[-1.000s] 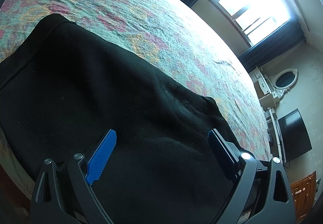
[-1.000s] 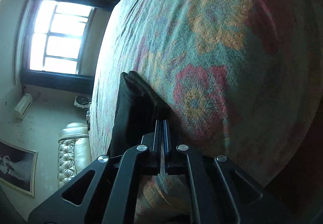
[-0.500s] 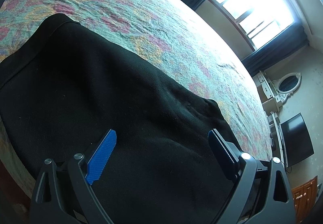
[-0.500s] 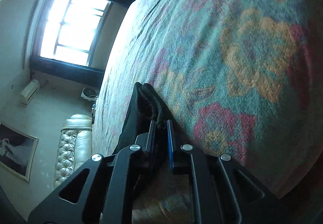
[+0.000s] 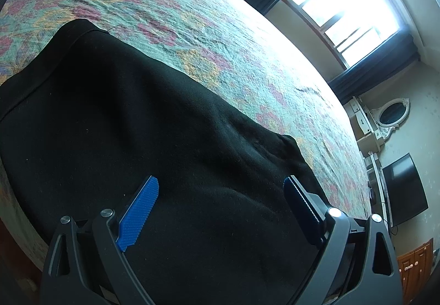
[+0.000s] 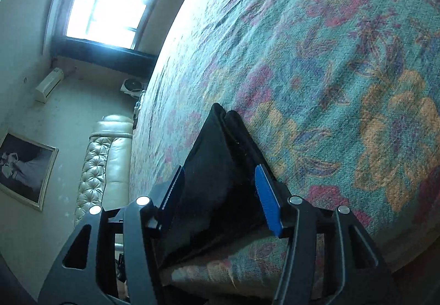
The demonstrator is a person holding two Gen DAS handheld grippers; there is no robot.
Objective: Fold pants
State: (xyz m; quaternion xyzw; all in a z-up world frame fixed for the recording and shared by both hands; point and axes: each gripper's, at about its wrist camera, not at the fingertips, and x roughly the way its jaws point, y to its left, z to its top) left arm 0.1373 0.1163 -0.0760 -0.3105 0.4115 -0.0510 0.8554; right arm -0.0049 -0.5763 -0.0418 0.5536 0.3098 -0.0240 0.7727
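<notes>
The black pants lie flat and doubled over on the floral bedspread, near the bed's front edge. My left gripper is open and empty, hovering just above the middle of the pants. In the right wrist view the pants' layered end rests on the bedspread. My right gripper is open, its fingers standing on either side of that end without gripping it.
A cream tufted headboard stands at the bed's far end. A bright window with dark curtains is beyond the bed. A dresser with an oval mirror and a dark TV screen stand to the right.
My right gripper, shut on the pants' end a second ago, has opened and let it go. My left gripper has drifted back slightly, staying open.
</notes>
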